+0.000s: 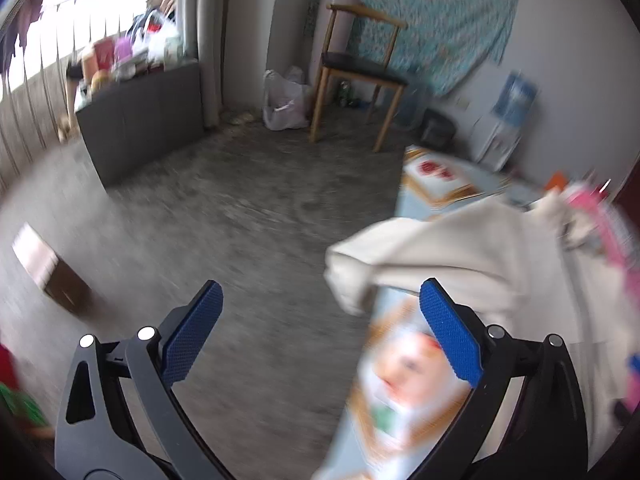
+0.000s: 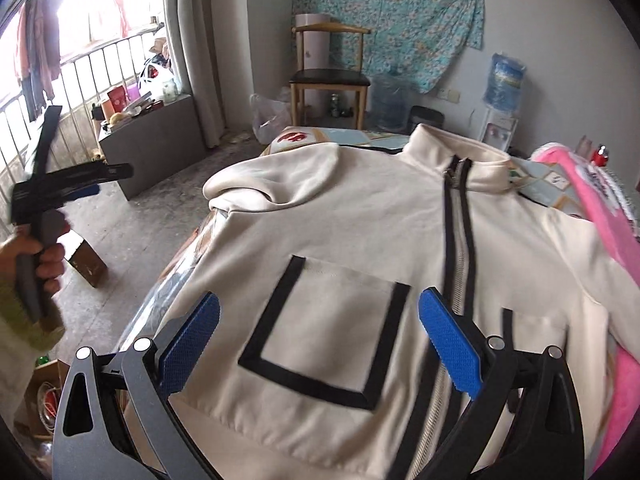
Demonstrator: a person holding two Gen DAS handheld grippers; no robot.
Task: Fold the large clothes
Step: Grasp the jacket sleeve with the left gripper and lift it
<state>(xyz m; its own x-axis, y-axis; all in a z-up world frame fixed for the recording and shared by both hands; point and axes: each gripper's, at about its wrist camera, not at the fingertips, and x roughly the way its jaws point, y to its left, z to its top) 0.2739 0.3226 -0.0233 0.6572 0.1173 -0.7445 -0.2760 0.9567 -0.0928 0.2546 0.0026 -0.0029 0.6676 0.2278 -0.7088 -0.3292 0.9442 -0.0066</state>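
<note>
On the bed (image 2: 320,138), a cream jacket (image 2: 360,240) lies spread front-up, its collar toward the far end and its hem nearest the right wrist camera. A dark zipper (image 2: 456,232) runs down the jacket's middle, with a black-trimmed pocket (image 2: 332,328) beside it. The jacket's shoulder and sleeve (image 2: 248,184) reach the bed's edge and droop slightly over it; past that edge the grey floor (image 1: 240,200) is open as far as a dark cabinet (image 1: 144,120) and a wooden chair (image 1: 356,76). On the jacket's other side, a pink blanket (image 2: 600,216) crowds against it.

The right gripper (image 2: 320,344) hangs just above the pocket, jaws spread wide, holding nothing. The left gripper (image 1: 320,328) is off the bed's edge, over the floor beside the drooping sleeve, its blue pads (image 1: 192,332) wide apart and empty; the left wrist view is blurred. A hand (image 2: 36,256) grips its handle.
</note>
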